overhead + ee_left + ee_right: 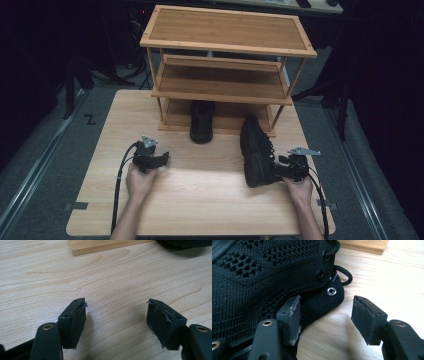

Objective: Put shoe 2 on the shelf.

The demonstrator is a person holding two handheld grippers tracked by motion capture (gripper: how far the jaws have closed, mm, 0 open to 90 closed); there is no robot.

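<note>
Counter (200, 200) carries shelf rack (225, 65). One shoe (202, 121) on rack's bottom shelf. Other shoe (256, 152) lies on its side right of centre, right tool (286, 169) spread at its collar. Left tool (161, 161) spread, empty.

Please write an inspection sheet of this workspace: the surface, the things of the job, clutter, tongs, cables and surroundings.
Surface: light wooden table, bare in front of the hands.
Job's things: black mesh shoe on the table, right of centre; second black shoe on the bottom shelf of the three-tier bamboo shoe rack at the far edge.
Clutter: nothing seen.
Tongs: left tongs open over bare wood; right tongs open beside the mesh shoe's collar, nothing between the jaws.
Cables: a black cable trails from the left tongs towards the near edge; another from the right tongs.
Surroundings: grey floor, dark background.
</note>
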